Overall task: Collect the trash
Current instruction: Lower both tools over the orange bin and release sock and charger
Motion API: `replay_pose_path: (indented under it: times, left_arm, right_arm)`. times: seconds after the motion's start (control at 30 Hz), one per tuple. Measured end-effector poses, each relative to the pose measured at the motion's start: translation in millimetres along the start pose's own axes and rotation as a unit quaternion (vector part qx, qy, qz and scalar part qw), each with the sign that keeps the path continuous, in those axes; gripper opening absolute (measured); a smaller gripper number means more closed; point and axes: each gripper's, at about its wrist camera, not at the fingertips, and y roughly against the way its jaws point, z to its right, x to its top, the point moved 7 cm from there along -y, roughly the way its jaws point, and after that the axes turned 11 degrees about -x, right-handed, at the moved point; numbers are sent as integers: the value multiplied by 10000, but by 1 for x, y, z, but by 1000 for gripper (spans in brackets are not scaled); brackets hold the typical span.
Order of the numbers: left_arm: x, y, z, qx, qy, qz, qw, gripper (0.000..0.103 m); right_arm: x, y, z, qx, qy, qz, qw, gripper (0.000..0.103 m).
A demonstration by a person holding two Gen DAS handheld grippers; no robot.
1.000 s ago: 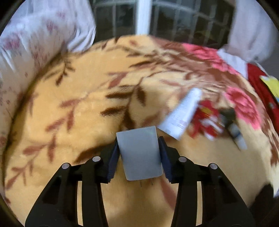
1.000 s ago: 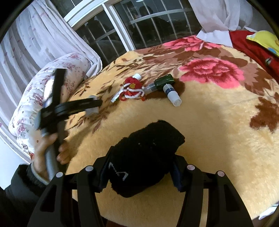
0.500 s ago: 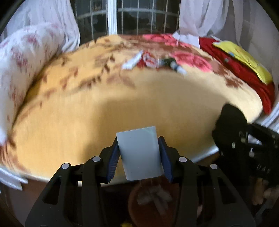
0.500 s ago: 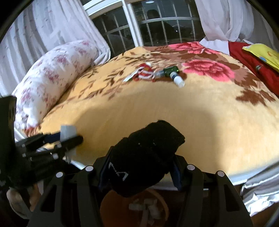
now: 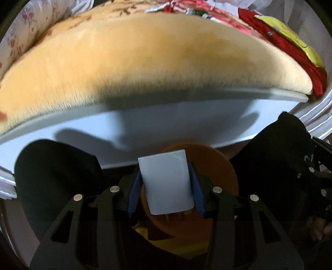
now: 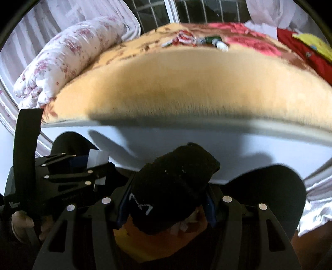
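Our left gripper [image 5: 166, 193] is clamped on a white charger [image 5: 166, 182], upright, prongs pointing back toward us. The orange bin [image 5: 224, 172] sits directly below and just ahead of it. Our right gripper [image 6: 166, 197] squeezes a black sock [image 6: 172, 187], long axis tilted up-right, above the same bin.

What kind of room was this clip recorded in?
Most likely a bedroom: a bed under a plush floral blanket, a rolled flowered quilt at its side, and curtained, barred windows behind. An orange bin sits on the floor.
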Motion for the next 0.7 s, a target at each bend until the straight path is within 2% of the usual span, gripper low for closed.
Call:
replay_pose_path:
  times: [0.1,0.17,0.23,0.5,0.7]
  left_arm:
    - [-3,-9,-3,-102,132,-155,9997,44]
    - [-5,-15,-5,-77,210,-275,9994,49]
    - [-6,-19,-8,-114,286,-338,9990,69]
    - [-14,-24,-8,-114,364,-464,9982,72]
    - [-6,-3,-9,-128,302,-192,9993,72]
  right_arm:
    - [-6,-9,2,-22,-53,-154,9999,59]
    - [-8,-16,4,-11,-89,-287,9995,60]
    - [-10,-22,9,-31,-197,-389,9990,64]
    - [-9,-18,19,-76,-345,-321,9989,67]
    - [4,2,22,-19,-340,-102,9994,67]
